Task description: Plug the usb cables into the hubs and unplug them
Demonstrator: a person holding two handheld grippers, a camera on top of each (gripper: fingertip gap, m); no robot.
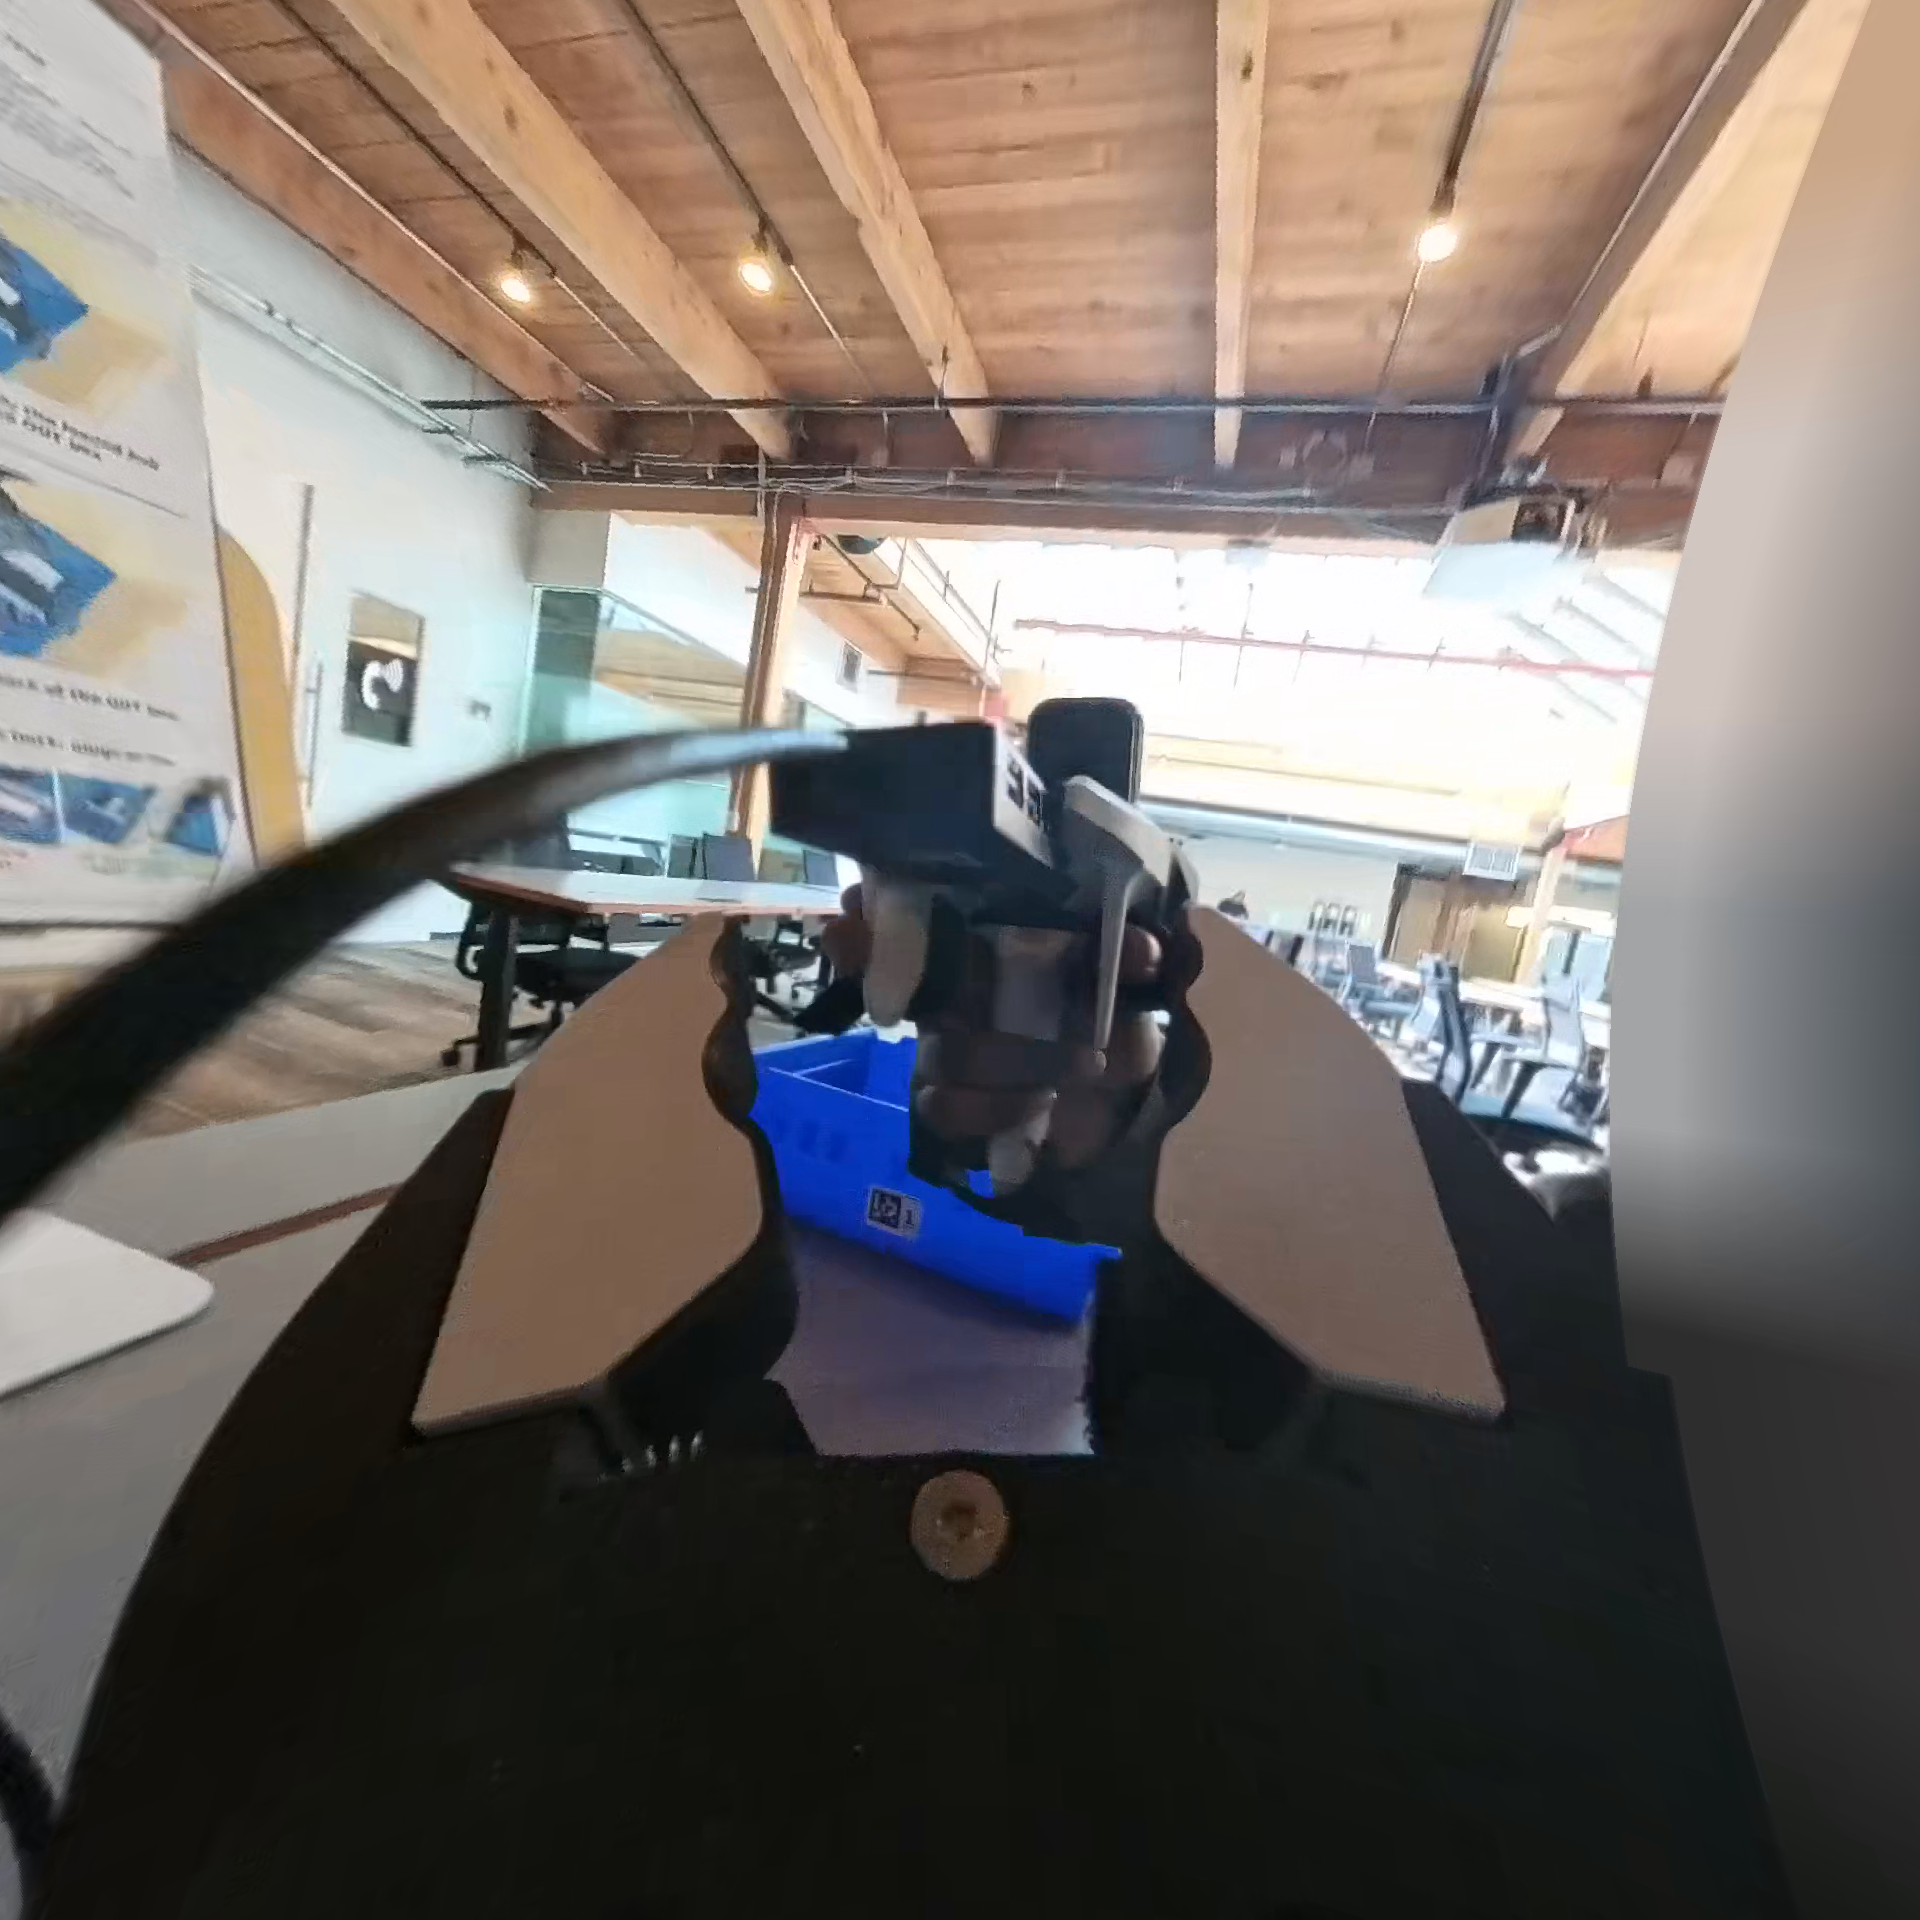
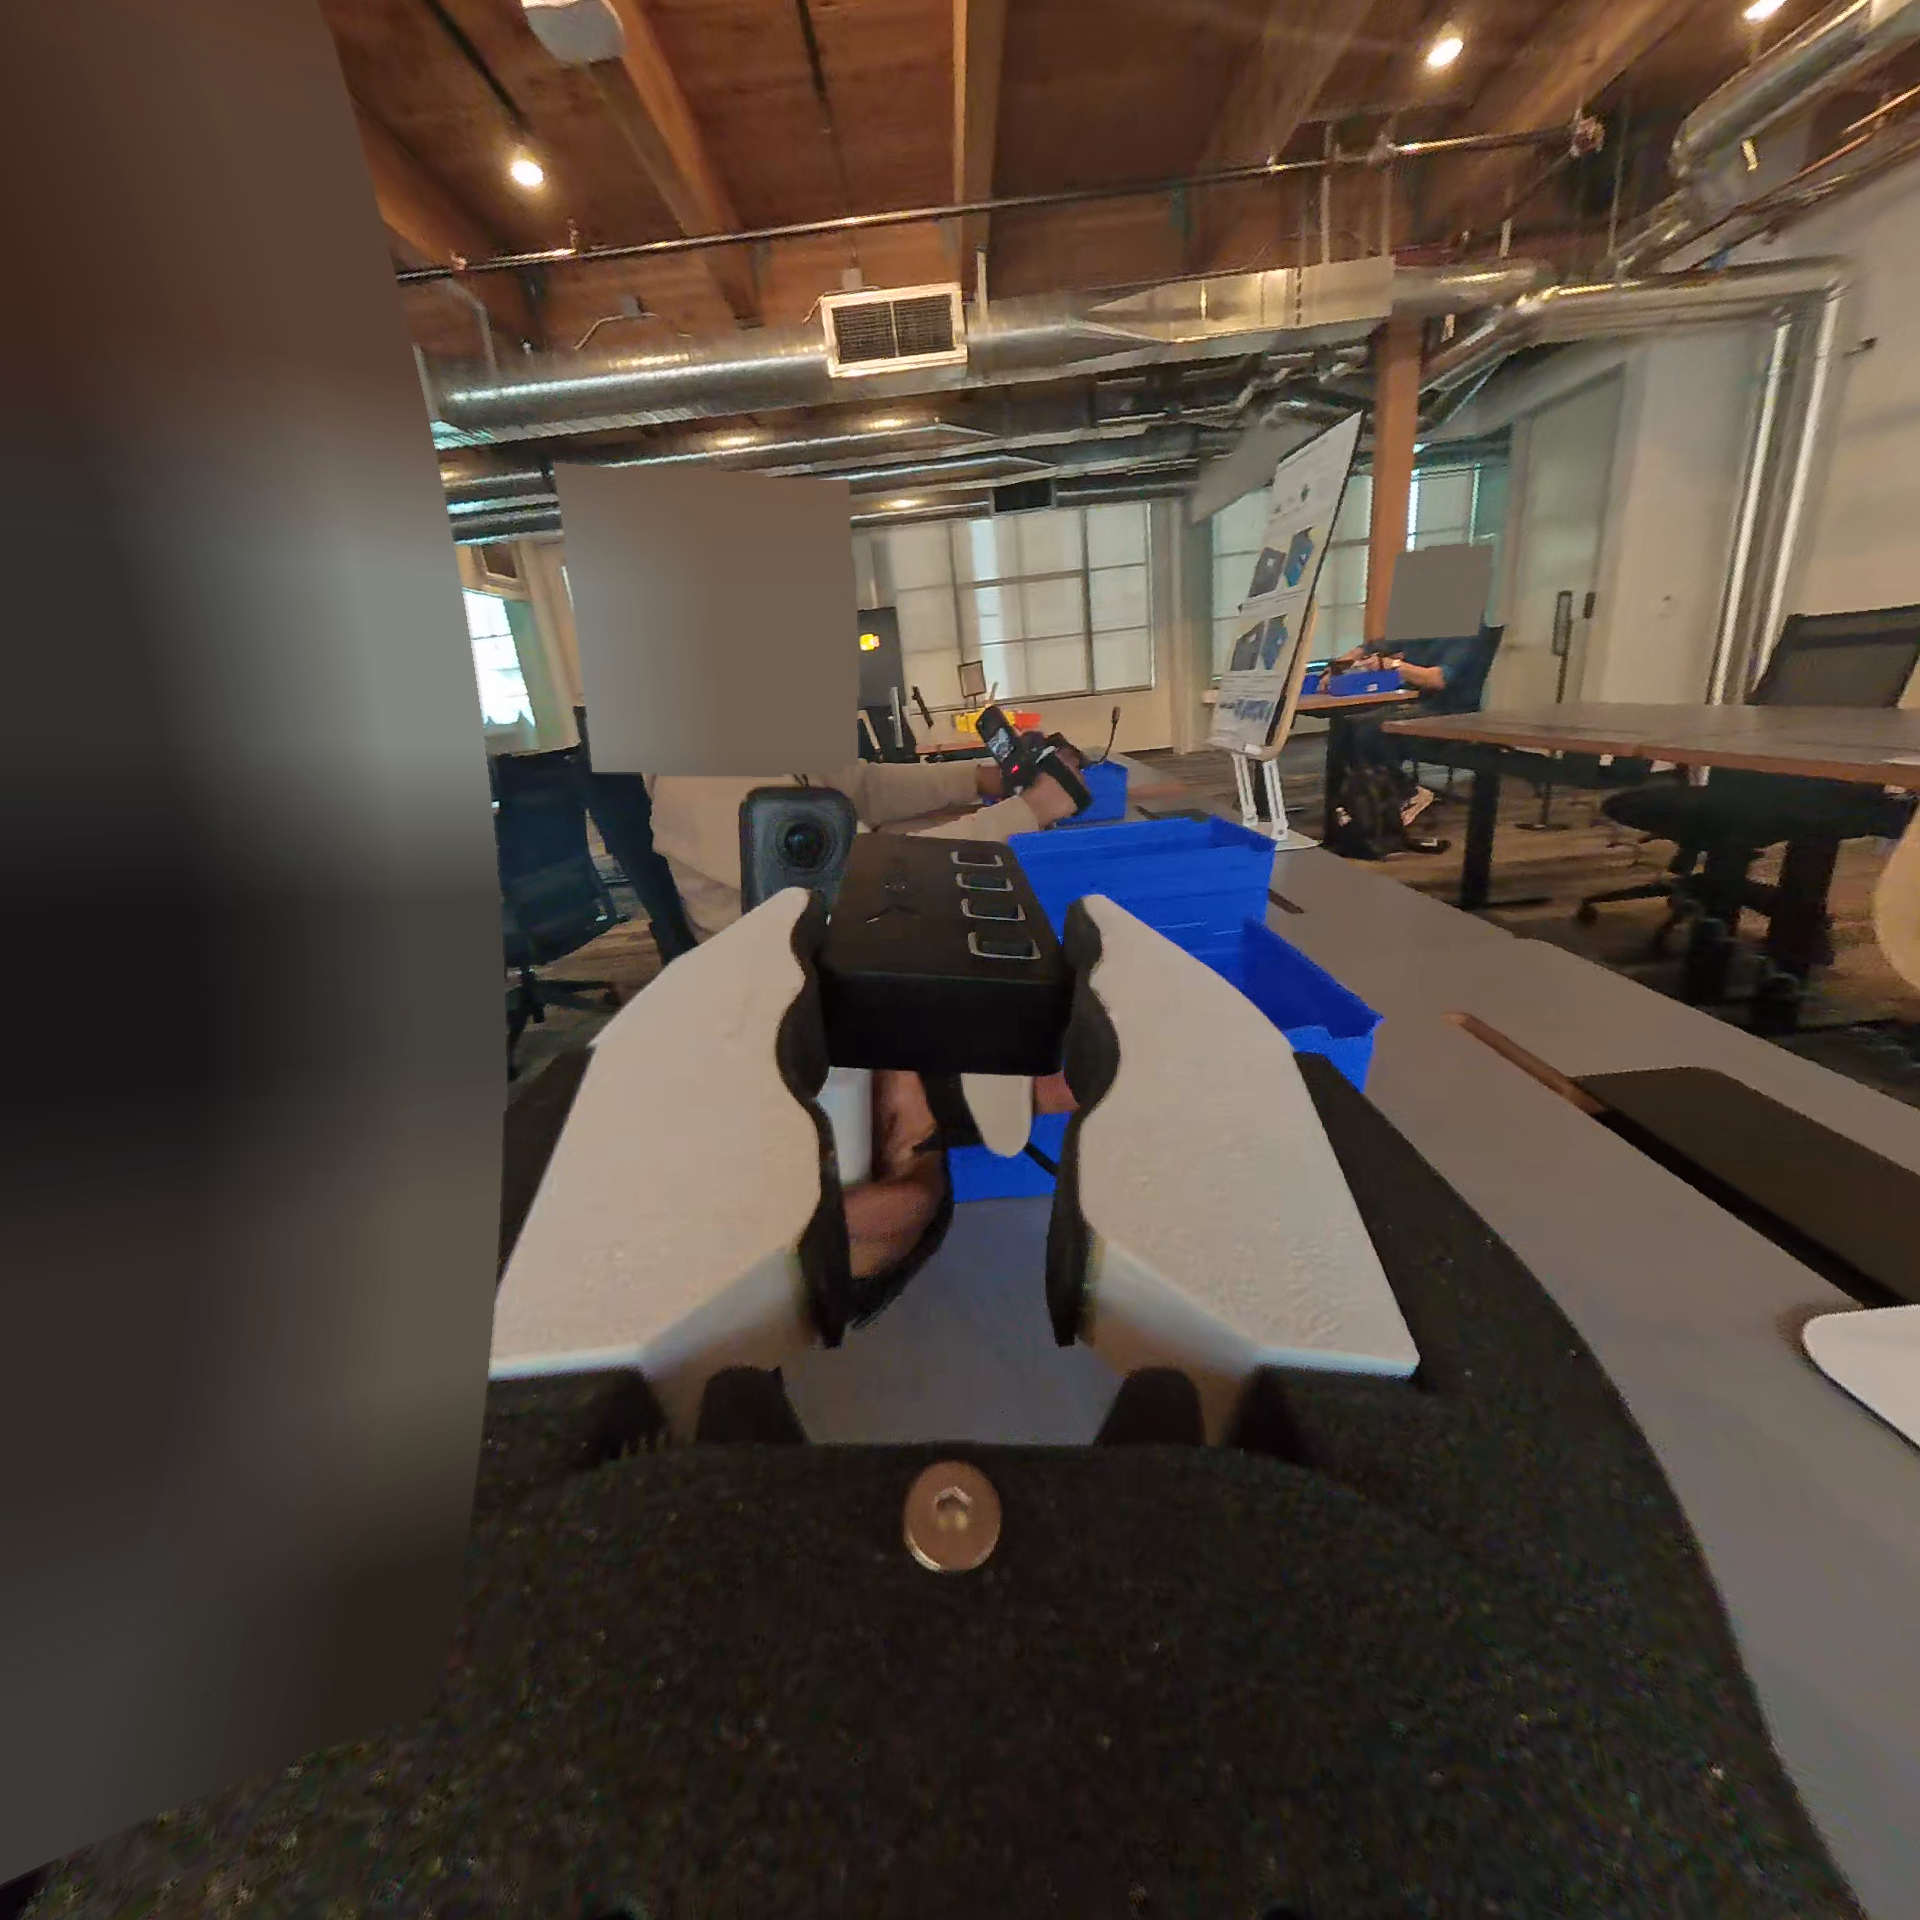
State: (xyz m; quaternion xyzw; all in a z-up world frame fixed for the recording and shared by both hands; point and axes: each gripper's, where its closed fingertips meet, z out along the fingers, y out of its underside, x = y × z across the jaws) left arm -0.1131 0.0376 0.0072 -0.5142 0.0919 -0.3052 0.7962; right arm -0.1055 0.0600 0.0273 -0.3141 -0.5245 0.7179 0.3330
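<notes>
Right gripper (image 2: 945, 997) clamped on black USB hub (image 2: 940, 966), left gripper (image 1: 956, 1049) spread apart, empty, grey tabletop (image 2: 1507, 1226), blue bins (image 2: 1153, 868) beyond, timber-beamed office.

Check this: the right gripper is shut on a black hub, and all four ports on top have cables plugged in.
One error. The right gripper is shut on the black hub, but the right wrist view shows all four ports on top empty.

Ceiling spotlights (image 1: 755, 272) and blown-out windows (image 1: 1299, 623) light wide-angle views, blurred and warped at the edges.
</notes>
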